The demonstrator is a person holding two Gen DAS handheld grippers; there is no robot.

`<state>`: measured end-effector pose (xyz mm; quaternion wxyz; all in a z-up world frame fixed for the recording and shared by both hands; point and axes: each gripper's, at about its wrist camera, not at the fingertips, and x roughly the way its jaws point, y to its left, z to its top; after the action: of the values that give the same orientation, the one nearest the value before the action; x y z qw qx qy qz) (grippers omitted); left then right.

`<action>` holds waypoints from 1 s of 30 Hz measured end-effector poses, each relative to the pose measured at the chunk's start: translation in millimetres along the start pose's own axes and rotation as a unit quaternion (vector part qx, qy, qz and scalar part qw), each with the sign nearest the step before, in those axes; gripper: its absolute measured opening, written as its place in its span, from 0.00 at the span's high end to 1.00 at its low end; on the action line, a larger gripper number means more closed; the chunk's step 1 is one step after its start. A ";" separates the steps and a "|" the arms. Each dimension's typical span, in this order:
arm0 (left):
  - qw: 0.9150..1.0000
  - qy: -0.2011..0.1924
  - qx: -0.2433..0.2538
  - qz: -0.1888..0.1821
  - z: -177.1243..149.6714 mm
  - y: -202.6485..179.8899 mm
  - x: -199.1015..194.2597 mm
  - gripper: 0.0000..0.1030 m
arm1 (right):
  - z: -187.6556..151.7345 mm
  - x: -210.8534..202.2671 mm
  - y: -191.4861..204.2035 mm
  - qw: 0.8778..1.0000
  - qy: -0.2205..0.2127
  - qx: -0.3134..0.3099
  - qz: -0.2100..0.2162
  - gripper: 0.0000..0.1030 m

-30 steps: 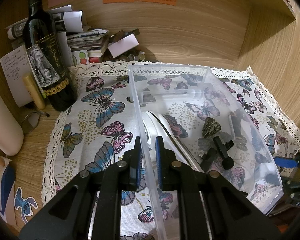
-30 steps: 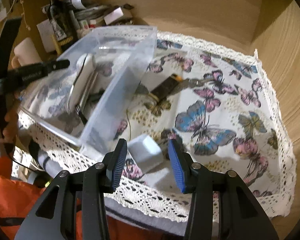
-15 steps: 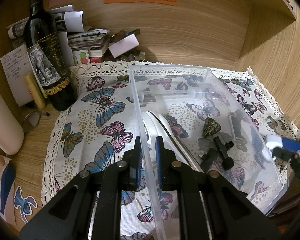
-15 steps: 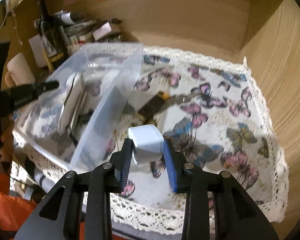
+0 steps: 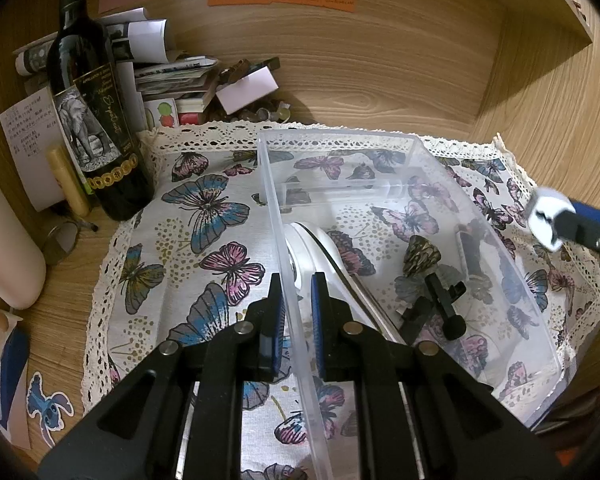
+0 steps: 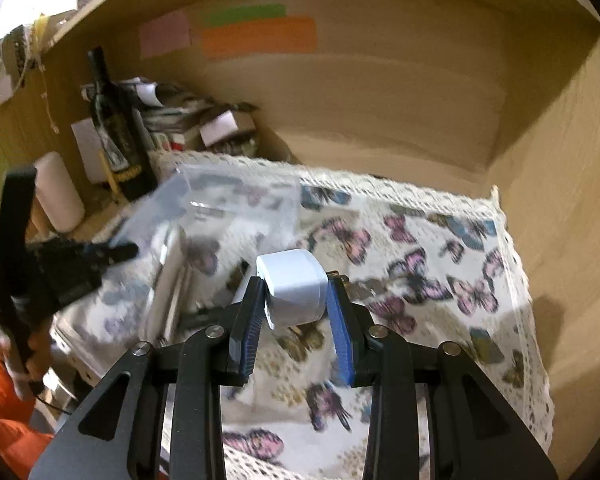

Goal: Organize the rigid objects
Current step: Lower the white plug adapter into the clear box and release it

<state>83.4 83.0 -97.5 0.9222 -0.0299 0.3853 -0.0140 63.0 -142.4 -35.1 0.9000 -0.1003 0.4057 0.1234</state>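
Observation:
A clear plastic bin (image 5: 380, 148) stands on a butterfly-print cloth (image 5: 204, 216). My left gripper (image 5: 296, 292) is shut on the bin's left wall. Inside the bin lie a white oval device (image 5: 312, 240), a pine-cone-shaped piece (image 5: 420, 254) and a black clamp part (image 5: 440, 308). My right gripper (image 6: 296, 296) is shut on a white cube charger (image 6: 294, 286) and holds it in the air above the cloth, right of the bin (image 6: 236, 204). It also shows in the left wrist view (image 5: 548, 216), at the bin's right side.
A wine bottle (image 5: 92, 120), papers (image 5: 168, 76) and a cream cylinder (image 5: 4, 240) crowd the back left. Wooden walls (image 5: 540, 100) close the back and right. A dark knife-like object (image 6: 364, 286) lies on the cloth (image 6: 440, 280), partly hidden behind the charger.
My right gripper closed on the white charger, lifted it off the cloth and carried it up, toward the bin. My left gripper has stayed clamped on the bin wall.

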 end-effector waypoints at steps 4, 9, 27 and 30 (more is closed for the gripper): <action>1.000 0.000 -0.001 0.000 -0.2 -0.2 -0.1 0.89 | 9.3 6.4 11.8 1.000 -0.008 -0.016 0.020 0.72; 1.000 0.000 0.000 0.000 -0.1 -0.7 -0.1 0.89 | 14.6 27.1 27.7 0.998 0.008 -0.036 0.042 0.72; 1.000 0.000 0.000 0.000 -0.3 -2.1 0.4 0.89 | 16.7 56.1 46.7 0.995 0.041 -0.066 0.066 0.76; 1.000 0.000 0.000 -0.001 0.1 -3.2 0.3 0.89 | 22.0 44.9 32.3 0.997 0.027 -0.047 0.052 0.76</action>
<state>83.7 79.8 -97.4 0.9221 -0.0300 0.3856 -0.0146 97.5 -99.3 -57.3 0.8755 -0.1245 0.4282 0.1860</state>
